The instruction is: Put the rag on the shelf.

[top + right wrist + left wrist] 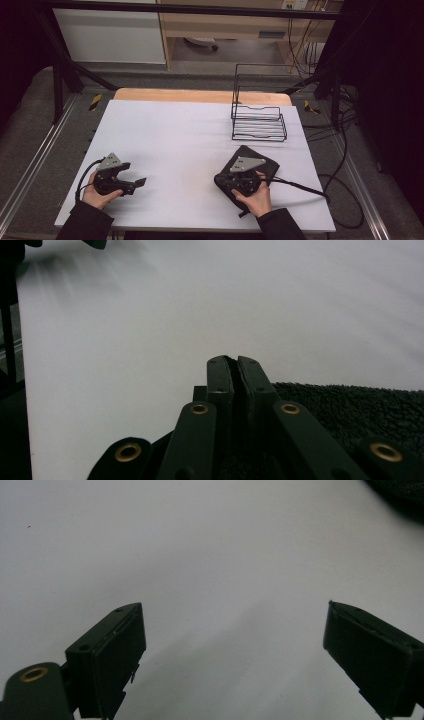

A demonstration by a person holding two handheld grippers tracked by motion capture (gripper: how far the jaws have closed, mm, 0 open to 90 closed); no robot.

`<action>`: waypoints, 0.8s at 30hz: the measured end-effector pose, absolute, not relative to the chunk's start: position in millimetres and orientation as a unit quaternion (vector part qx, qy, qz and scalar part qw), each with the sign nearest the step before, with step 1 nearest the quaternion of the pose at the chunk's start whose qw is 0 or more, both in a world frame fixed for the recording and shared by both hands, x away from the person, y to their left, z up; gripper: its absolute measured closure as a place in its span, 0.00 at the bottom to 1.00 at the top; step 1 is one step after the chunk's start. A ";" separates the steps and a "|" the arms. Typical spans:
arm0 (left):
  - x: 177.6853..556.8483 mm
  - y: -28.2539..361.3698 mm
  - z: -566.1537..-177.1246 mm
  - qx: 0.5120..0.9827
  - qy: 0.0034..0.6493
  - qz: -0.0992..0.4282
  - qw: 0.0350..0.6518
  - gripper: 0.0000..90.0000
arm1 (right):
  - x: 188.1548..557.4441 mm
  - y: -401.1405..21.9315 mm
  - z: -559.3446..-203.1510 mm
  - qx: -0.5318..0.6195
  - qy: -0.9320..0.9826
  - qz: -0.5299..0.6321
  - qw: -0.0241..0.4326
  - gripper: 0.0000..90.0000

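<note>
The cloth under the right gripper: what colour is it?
Black, with a terry-like nap. The cloth shows best in the right gripper view.

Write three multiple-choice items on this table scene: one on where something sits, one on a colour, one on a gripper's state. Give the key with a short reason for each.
1. Where does the wire rack stand on the table?
A. far right part
B. near left corner
C. under the left gripper

2. What colour is the towel beneath the right gripper?
A. white
B. black
C. yellow

3. How do the jaws of the left gripper stand?
A. closed on the towel
B. closed on nothing
C. wide apart with nothing between them

Key: 1 A, the high view shows the rack toward the far right edge. 2 B, the terry cloth looks black in the high view and the right gripper view. 3 C, the left gripper view shows bare white tabletop between its jaws.
</note>
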State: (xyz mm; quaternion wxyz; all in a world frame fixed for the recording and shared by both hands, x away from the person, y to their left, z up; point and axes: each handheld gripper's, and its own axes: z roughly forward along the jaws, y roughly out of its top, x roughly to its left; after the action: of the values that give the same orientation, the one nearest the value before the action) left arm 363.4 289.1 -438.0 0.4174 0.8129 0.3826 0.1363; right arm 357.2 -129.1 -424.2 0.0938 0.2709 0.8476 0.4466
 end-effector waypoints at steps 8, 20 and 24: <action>363.5 289.1 -437.9 0.813 0.384 0.136 0.417 0.11 | 350.3 -106.6 -424.3 0.255 0.850 0.455 0.075 0.95; 363.2 288.8 -437.5 0.812 0.385 0.135 0.417 0.11 | 342.0 -81.9 -435.6 0.228 0.866 0.441 0.050 0.92; 362.5 287.6 -436.7 0.813 0.385 0.135 0.416 0.11 | 344.6 -81.7 -436.5 0.245 0.860 0.445 0.057 0.71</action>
State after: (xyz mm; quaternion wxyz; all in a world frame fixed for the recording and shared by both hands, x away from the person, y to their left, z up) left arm 362.5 287.6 -436.7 0.4161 0.8126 0.3851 0.1348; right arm 344.6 -81.7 -436.5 0.0568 0.2450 0.8597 0.4447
